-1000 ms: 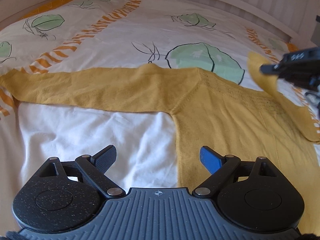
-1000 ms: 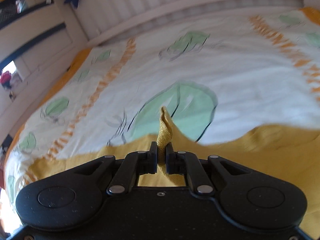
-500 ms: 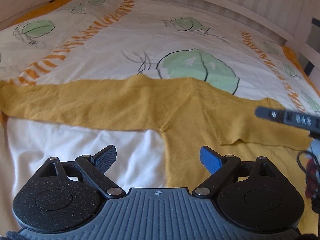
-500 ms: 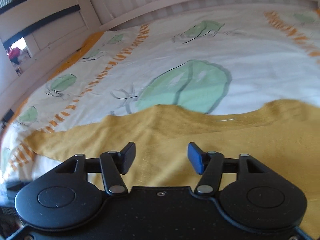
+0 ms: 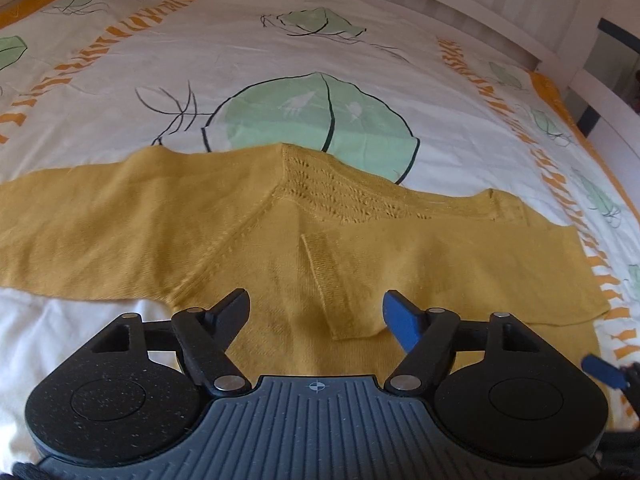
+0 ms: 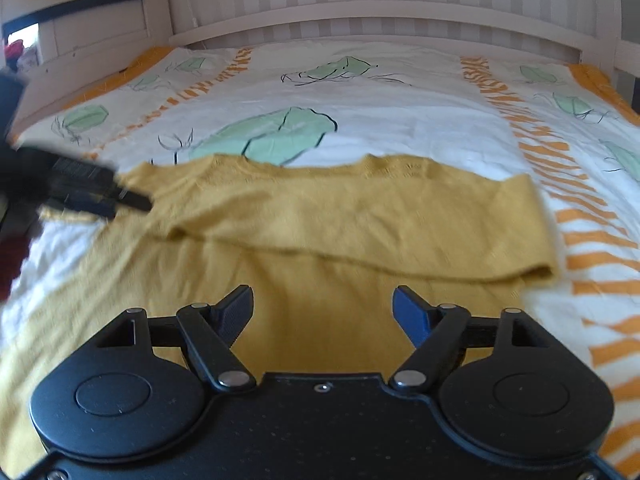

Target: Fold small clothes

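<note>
A mustard-yellow knitted sweater [image 5: 256, 240] lies flat on the bed. Its left sleeve [image 5: 80, 232] stretches out to the left. Its right sleeve [image 5: 460, 264] is folded across the chest, the cuff [image 5: 332, 292] lying near the middle. In the right wrist view the sweater [image 6: 320, 280] shows the folded sleeve [image 6: 400, 232] as a band across the body. My left gripper [image 5: 316, 312] is open and empty just above the sweater's body. My right gripper [image 6: 322, 308] is open and empty over the lower body. The left gripper also shows in the right wrist view [image 6: 132, 200], at the left.
The bedcover [image 5: 280, 60] is white with green leaf prints and orange stripes. A white slatted bed frame [image 6: 360, 12] runs along the far side, with a rail [image 5: 600, 92] on the right. A blue fingertip of the right gripper [image 5: 604, 370] shows at the lower right.
My right gripper let go of the right sleeve, which now lies folded across the chest, and drew back. My left gripper moved right and forward over the body.
</note>
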{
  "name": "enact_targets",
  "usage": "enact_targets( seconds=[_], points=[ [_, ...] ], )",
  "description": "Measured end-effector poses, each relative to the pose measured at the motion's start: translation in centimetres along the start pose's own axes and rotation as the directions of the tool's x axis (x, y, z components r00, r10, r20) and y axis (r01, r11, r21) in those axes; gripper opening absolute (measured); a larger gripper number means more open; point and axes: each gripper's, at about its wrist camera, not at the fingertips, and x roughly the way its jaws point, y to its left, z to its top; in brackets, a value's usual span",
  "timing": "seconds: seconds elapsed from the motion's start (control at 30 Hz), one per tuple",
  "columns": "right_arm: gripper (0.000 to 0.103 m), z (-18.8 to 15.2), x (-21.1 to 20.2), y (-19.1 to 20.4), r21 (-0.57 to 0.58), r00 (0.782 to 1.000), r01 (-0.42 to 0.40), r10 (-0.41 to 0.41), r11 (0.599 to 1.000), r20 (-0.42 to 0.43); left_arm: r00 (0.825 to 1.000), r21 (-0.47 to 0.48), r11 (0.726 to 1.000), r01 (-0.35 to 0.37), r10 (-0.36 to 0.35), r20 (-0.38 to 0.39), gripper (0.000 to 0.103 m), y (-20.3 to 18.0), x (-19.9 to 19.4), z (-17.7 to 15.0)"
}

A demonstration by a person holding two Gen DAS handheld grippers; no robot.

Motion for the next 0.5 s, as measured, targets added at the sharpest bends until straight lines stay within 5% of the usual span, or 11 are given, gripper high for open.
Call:
enact_targets(
  seconds=[0.27, 0.5],
  points=[
    [0.094, -2.6, 0.0, 0.3, -0.045, 1.000, -0.018, 0.018, 0.999, 0.011, 0.999, 0.030, 1.000, -0.009, 0.010, -0.046, 0.066, -1.8, 2.5, 0.0],
    [0.097, -3.0, 0.0, -0.6, 0.008, 0.997, -0.072, 0.072, 0.997, 0.025, 0.999, 0.049, 0.999, -0.023, 0.025, -0.037, 0.058, -2.4, 3.4, 0.3]
  ],
)
